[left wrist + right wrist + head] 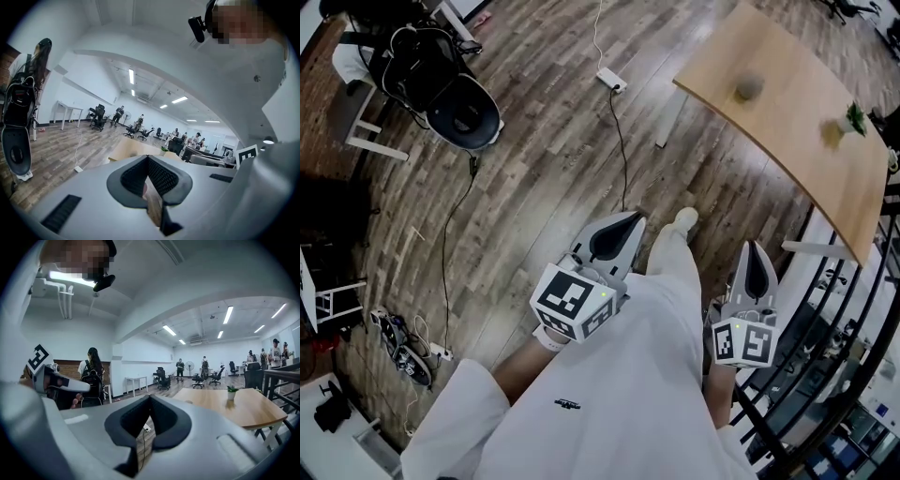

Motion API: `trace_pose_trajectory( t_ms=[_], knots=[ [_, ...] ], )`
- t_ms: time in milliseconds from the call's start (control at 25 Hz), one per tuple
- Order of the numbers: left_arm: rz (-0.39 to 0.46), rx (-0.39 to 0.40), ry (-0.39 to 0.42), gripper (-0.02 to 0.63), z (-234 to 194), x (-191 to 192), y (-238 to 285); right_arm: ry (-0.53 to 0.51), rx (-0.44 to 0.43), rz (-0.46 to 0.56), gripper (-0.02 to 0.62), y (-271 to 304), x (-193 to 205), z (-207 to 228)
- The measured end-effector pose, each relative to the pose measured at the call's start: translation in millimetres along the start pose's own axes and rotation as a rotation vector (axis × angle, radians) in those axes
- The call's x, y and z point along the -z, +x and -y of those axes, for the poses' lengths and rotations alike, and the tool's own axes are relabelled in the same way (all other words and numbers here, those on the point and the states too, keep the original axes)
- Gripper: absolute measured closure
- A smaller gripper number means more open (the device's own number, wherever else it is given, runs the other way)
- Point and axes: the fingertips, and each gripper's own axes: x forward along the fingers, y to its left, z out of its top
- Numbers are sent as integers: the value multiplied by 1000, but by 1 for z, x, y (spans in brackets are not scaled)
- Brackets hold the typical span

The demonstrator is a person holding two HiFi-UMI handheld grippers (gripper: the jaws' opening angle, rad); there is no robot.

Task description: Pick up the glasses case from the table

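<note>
Sitting on table (797,141), glasses case (749,87) well beyond fingers (614,236)

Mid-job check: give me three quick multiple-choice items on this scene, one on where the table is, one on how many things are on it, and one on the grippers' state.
1. In the head view, the table is:
A. upper right
B. lower left
C. dead centre

2. Things on the table:
A. none
B. two
C. five

3. The left gripper and right gripper are:
A. both shut, empty
B. both open
C. one open, one shut

Answers:
1 A: the tabletop fills the upper right corner.
2 B: only the case and a plant sit on it.
3 A: each gripper view shows the jaws together with nothing between them.
</note>
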Motion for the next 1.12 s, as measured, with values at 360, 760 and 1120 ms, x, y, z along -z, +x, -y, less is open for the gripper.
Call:
trace_pose_trajectory(
  t_ms=[360,760,1120],
  knots=[
    [-32,15,43,600,-5,-20,67,35,-1,3,584,50,0,45],
    [-60,-5,67,600,-17,-49,177,66,-21,-25,584,134,-2,122],
    [-54,-86,70,600,-20,-97,288,56,-114,-19,584,242,-45,208]
  ],
)
